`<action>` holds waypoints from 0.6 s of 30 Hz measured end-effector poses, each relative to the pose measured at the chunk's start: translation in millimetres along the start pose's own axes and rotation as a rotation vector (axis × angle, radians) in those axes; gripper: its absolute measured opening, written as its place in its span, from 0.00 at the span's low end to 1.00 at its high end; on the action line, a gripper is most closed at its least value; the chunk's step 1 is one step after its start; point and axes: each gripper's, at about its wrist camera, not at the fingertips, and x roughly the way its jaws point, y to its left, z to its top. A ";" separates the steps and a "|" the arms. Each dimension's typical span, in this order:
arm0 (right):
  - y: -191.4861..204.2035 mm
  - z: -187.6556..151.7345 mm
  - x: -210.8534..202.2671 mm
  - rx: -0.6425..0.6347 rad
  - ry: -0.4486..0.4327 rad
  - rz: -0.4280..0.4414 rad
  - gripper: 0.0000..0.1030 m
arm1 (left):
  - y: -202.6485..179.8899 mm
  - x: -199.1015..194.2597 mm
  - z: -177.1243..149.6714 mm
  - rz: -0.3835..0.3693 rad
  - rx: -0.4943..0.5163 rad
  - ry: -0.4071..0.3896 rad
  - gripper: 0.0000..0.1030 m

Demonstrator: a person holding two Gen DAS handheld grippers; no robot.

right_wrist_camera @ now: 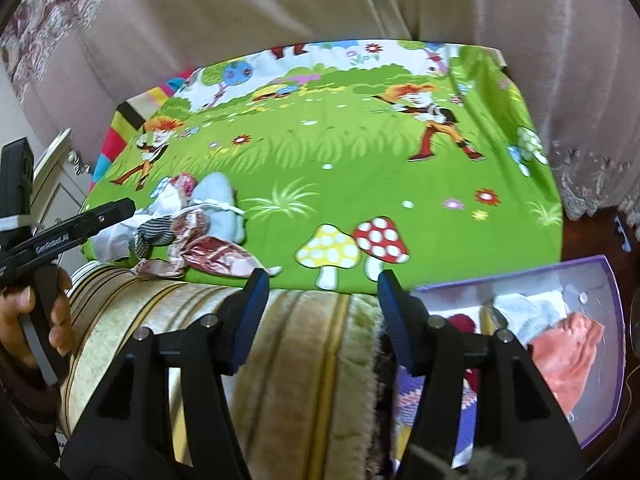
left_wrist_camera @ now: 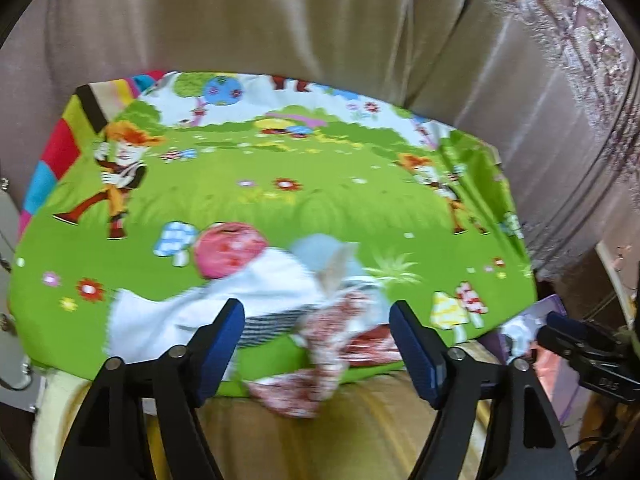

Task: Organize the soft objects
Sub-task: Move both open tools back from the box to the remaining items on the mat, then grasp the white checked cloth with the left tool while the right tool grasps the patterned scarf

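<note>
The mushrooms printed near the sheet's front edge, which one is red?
The right-hand mushroom, red with white dots; its neighbour on the left is yellow.

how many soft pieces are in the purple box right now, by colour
In the purple box, as far as shows past the right tongs:
orange-pink cloth: 1
white-grey cloth: 1
dark red piece: 1
Total: 3, though others may lie hidden.

"GenRobot.AI" is printed on the left claw.
</note>
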 end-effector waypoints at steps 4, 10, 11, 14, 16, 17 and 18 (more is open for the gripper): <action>18.4 5.7 11.0 -0.030 0.017 0.017 0.66 | 21.5 8.4 5.3 0.074 0.039 0.047 0.80; 48.3 9.1 33.2 -0.075 0.064 0.048 0.70 | 41.4 28.6 10.2 0.138 0.125 0.120 0.81; 55.2 9.0 38.1 -0.086 0.078 0.061 0.70 | 43.2 32.7 10.3 0.140 0.132 0.136 0.81; 73.0 8.1 48.8 -0.105 0.110 0.096 0.71 | 45.8 43.1 10.4 0.130 0.158 0.172 0.81; 84.7 6.5 56.1 -0.117 0.135 0.122 0.71 | 45.8 47.8 9.2 0.128 0.176 0.183 0.81; 91.5 6.0 60.3 -0.122 0.148 0.134 0.71 | 45.9 50.5 7.8 0.122 0.181 0.193 0.82; 97.3 5.8 63.7 -0.127 0.157 0.141 0.71 | 47.0 55.2 5.6 0.109 0.187 0.219 0.82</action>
